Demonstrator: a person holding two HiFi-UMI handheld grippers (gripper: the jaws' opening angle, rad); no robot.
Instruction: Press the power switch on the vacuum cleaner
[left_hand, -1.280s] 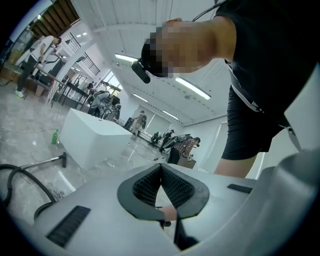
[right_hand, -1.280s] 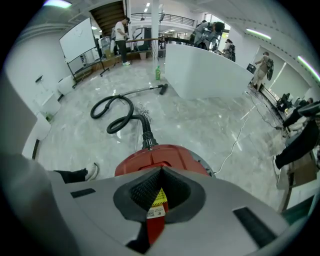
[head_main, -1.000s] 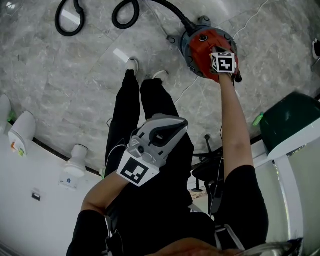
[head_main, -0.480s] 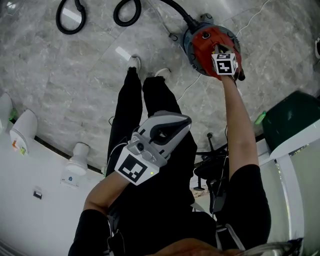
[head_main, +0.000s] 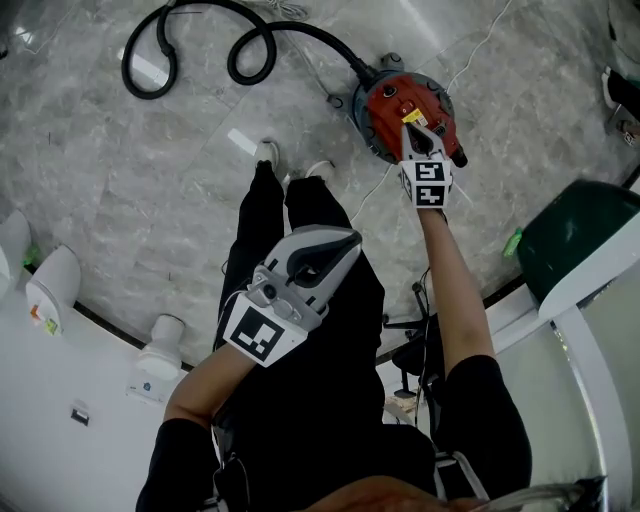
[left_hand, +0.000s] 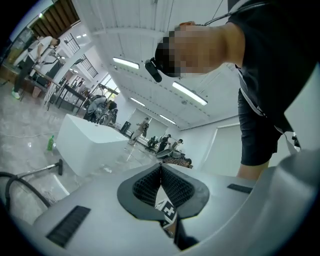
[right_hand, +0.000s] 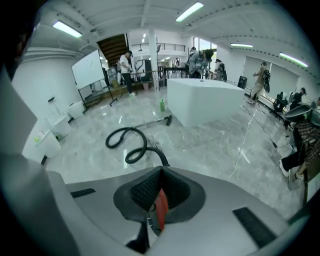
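The vacuum cleaner (head_main: 395, 100) is a round red canister with a grey rim, standing on the marble floor ahead of my feet. Its black hose (head_main: 240, 45) curls off to the far left. My right gripper (head_main: 409, 120) reaches down over the canister's near side with its tip above the red top, jaws shut and empty. In the right gripper view the red body (right_hand: 160, 210) shows below the closed pads (right_hand: 150, 190), with the hose (right_hand: 131, 145) beyond. My left gripper (head_main: 345, 245) is held near my waist, shut on nothing. I cannot make out the switch itself.
My shoes (head_main: 265, 155) stand just left of the canister. A white cable (head_main: 480, 45) runs across the floor behind it. White bins (head_main: 55, 285) line the left wall and a green-topped unit (head_main: 580, 240) stands at right. A white counter (right_hand: 205, 102) and several people are farther off.
My right gripper has drawn back from over the red top toward the canister's near edge. The head view has shifted, showing more of the hose. The left gripper has barely moved.
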